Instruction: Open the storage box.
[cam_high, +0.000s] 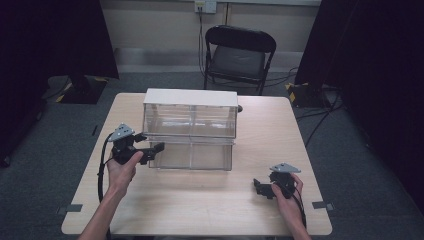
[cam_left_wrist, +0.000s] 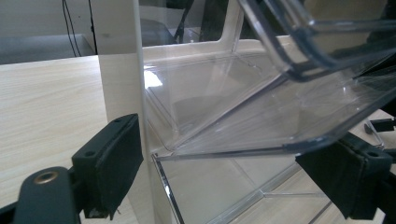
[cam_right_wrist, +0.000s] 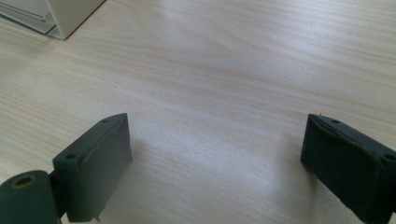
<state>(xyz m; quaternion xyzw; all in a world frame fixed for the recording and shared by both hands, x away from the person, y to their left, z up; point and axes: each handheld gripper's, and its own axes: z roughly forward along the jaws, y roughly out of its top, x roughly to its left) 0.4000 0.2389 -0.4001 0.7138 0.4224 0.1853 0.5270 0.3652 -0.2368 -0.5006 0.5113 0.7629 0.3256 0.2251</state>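
Left gripper (cam_high: 150, 148): jaws spread wide, holding nothing, at the left front corner of the clear drawer cabinet (cam_high: 190, 127). In the left gripper view the white side wall (cam_left_wrist: 122, 93) stands just beside one jaw, and a clear drawer (cam_left_wrist: 299, 93), pulled out and tilted, hangs between the jaws; contact cannot be told. Cabinet sits mid-bench, toward the far edge. Right gripper (cam_high: 264, 188): jaws wide, nothing held, low over bare bench (cam_right_wrist: 224, 70), well apart from the cabinet. Folding chair (cam_high: 239, 55) beyond the bench.
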